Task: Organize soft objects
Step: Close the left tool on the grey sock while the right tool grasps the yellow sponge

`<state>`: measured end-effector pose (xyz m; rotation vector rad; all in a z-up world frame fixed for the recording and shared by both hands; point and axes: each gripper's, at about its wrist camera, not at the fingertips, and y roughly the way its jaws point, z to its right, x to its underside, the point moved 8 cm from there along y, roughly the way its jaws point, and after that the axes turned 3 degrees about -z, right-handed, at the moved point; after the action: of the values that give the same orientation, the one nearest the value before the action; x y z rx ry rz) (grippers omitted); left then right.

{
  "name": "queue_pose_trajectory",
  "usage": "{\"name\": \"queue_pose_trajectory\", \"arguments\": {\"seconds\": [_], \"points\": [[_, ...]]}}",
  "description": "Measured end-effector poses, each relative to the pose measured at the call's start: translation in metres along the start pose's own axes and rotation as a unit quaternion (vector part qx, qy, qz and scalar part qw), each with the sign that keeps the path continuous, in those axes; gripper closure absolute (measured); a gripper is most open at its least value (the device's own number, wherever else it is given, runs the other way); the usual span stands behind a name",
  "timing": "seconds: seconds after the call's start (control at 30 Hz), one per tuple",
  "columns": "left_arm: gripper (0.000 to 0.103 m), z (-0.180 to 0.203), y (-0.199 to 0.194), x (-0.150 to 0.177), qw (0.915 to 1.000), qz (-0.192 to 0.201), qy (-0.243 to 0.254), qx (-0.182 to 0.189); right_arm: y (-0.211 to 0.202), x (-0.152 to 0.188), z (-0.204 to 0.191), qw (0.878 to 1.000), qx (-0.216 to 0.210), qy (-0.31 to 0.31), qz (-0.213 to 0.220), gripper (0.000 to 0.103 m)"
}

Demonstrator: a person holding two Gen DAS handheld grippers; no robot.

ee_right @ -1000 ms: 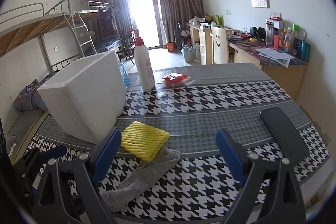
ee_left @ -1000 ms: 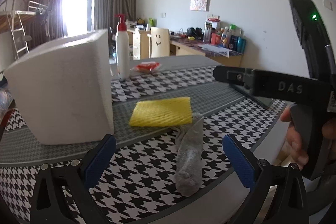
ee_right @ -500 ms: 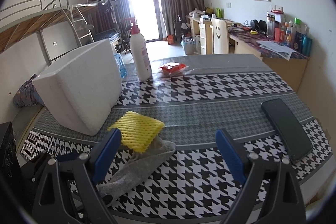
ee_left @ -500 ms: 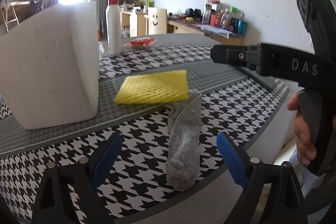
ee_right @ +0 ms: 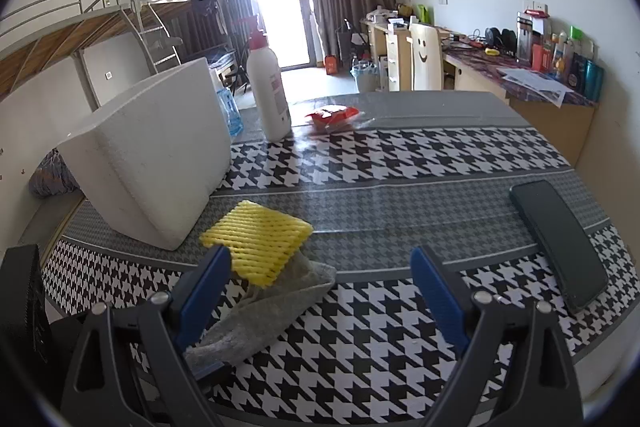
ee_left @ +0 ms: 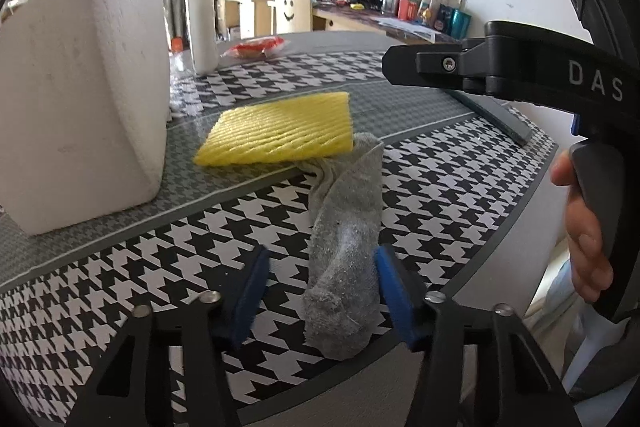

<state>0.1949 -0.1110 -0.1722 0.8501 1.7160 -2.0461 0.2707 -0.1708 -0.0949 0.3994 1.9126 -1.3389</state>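
A grey sock (ee_left: 348, 227) lies on the houndstooth tablecloth, its far end tucked under a yellow foam net (ee_left: 280, 131). My left gripper (ee_left: 322, 287) straddles the sock's near end and its jaws are closing. The right pad touches the sock, while a gap remains at the left pad. A white foam box (ee_left: 80, 87) stands to the left. In the right wrist view my right gripper (ee_right: 320, 267) hangs open above the table, with the sock (ee_right: 272, 311) and the yellow net (ee_right: 260, 239) near its left finger and nothing between its pads.
A dark phone (ee_right: 560, 243) lies at the right near the table edge. A white pump bottle (ee_right: 268, 91) and a red packet (ee_right: 332, 117) stand at the back. The white box (ee_right: 152, 151) fills the left side. A hand (ee_left: 584, 227) holds the right tool.
My left gripper has sunk toward the sock and its jaws have narrowed from wide open to close around the sock's end. The right gripper has dipped slightly, still open.
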Motion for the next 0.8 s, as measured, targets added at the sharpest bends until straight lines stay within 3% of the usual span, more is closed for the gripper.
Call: {"name": "queue_pose_trajectory", "arguments": {"seconds": [0.13, 0.23, 0.33, 0.6, 0.7, 0.8], "points": [[0.064, -0.001, 0.001, -0.001, 0.9999, 0.001, 0.008, -0.006, 0.004, 0.001, -0.001, 1.0, -0.001, -0.002, -0.005, 0.009], [0.08, -0.005, 0.001, -0.001, 1.0, -0.001, 0.005, -0.003, 0.008, 0.002, -0.003, 1.0, -0.008, -0.001, -0.009, 0.009], [0.084, -0.007, 0.0, -0.002, 1.0, 0.001, 0.004, 0.001, 0.015, 0.003, -0.008, 1.0, -0.016, -0.006, -0.015, 0.009], [0.085, -0.017, -0.006, 0.001, 1.0, 0.005, 0.007, -0.002, 0.034, 0.003, -0.018, 0.999, -0.039, -0.005, -0.031, 0.01], [0.085, -0.017, -0.005, 0.003, 1.0, 0.004, 0.008, -0.001, 0.042, 0.004, -0.022, 0.997, -0.058, -0.001, -0.043, 0.021], [0.085, -0.016, -0.007, 0.002, 0.9999, 0.007, 0.009, 0.003, 0.048, 0.005, -0.023, 0.997, -0.061, 0.004, -0.05, 0.023]]}}
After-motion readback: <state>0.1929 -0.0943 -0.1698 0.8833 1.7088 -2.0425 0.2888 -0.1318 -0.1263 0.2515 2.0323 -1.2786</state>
